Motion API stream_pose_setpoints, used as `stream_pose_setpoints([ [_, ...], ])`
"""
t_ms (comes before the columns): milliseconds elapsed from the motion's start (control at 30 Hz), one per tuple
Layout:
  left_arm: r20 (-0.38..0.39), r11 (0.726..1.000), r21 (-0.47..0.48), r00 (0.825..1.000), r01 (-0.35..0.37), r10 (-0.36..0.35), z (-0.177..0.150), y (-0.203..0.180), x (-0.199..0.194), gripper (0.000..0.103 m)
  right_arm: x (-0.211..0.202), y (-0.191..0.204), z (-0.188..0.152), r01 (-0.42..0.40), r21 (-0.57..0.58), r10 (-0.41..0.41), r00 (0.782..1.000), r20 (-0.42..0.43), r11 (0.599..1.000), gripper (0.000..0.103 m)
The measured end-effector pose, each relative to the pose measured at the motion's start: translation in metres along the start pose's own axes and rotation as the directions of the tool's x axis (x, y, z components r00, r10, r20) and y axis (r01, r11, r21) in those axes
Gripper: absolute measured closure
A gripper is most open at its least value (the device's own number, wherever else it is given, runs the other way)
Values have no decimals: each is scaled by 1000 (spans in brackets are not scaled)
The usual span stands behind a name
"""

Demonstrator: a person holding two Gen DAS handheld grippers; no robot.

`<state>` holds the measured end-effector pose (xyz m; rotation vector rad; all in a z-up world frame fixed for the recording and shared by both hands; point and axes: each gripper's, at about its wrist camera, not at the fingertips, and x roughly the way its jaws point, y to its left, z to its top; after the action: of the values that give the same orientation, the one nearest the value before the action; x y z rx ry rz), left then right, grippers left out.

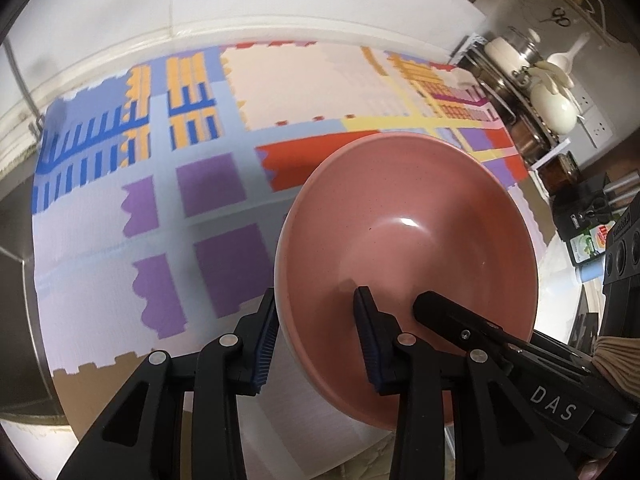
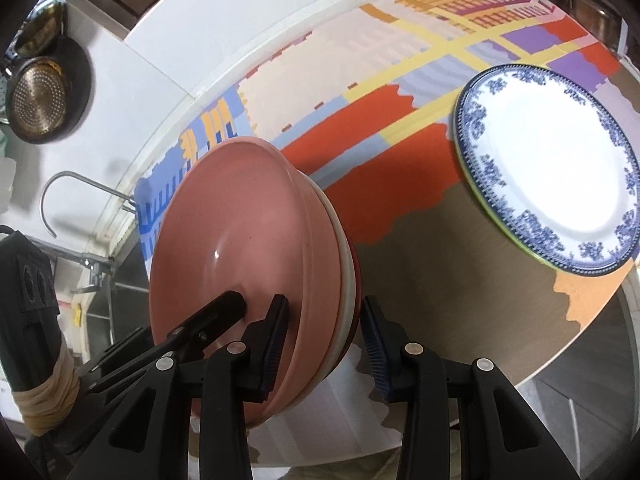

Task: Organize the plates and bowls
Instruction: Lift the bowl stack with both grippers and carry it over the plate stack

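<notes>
A pink bowl (image 1: 408, 248) tops a stack of bowls (image 2: 256, 264) on a patterned cloth (image 1: 160, 208). My left gripper (image 1: 316, 340) straddles the stack's left rim, one finger inside the pink bowl and one outside, with a gap around the wall. My right gripper (image 2: 324, 340) straddles the opposite rim the same way; a white bowl edge (image 2: 349, 280) and a red one show beneath the pink. The other gripper's finger (image 1: 436, 308) rests inside the bowl. A blue-and-white floral plate (image 2: 548, 168) lies to the right on the cloth.
A rack of pots and white jars (image 1: 536, 80) stands at the back right. A tap (image 2: 64, 200) and sink are at the left, with a strainer and pan (image 2: 40, 96) hanging on the wall. The table edge (image 2: 600, 340) curves at the right.
</notes>
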<state>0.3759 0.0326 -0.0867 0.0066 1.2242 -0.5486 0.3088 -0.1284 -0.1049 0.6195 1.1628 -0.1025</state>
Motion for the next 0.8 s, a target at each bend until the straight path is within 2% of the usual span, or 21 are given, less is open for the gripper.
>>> stream_pose_setpoints([
  [300,19,995,94,999,31,-33,18,-53,0,66,-34,-28,10,12,46,-16,997,79,999,64],
  [800,-1,971,220,996,90,-92,43,-153,31,66,-83,-110,36,46,157,-73,983,171,987,64],
])
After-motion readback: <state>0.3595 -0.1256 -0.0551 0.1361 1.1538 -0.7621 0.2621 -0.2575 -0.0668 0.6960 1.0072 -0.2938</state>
